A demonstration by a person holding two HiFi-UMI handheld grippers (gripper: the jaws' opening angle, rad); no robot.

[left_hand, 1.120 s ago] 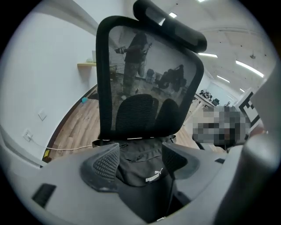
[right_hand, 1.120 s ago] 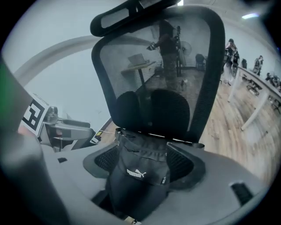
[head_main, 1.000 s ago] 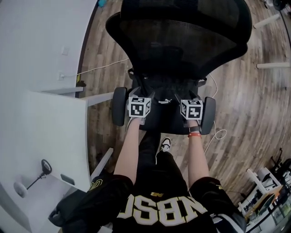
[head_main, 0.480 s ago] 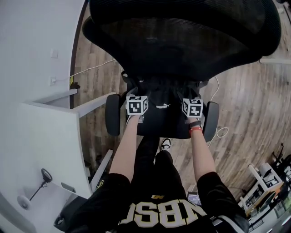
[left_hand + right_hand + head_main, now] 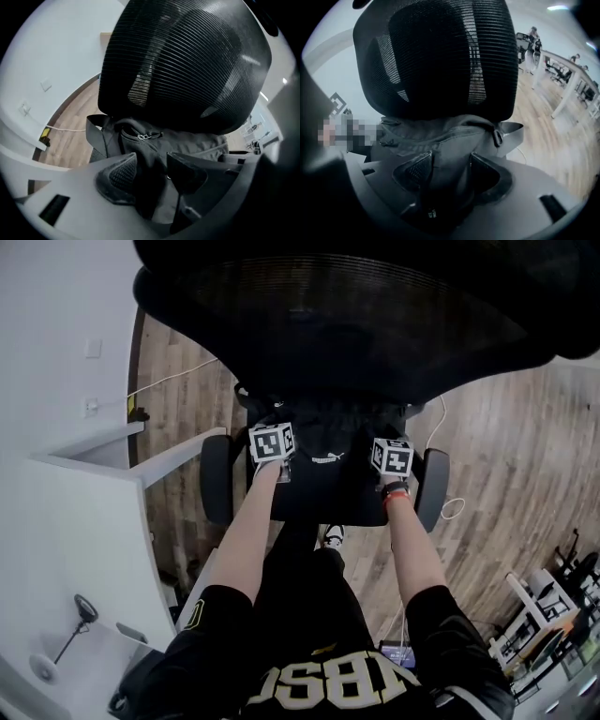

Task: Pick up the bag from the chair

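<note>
Black fabric bag with top zipper stands slumped on the seat of black mesh-backed office chair, against the backrest.

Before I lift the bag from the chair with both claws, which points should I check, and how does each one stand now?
1. Bag between left claw jaws, which have just been closing: ok.
2. Left claw pads pressing the fabric: cannot tell.
3. Right claw, jaws also just been closing, fabric touching both pads: ok.
4. Strap free of the chair: cannot tell.
5. Claws at opposite sides of the bag: ok.
</note>
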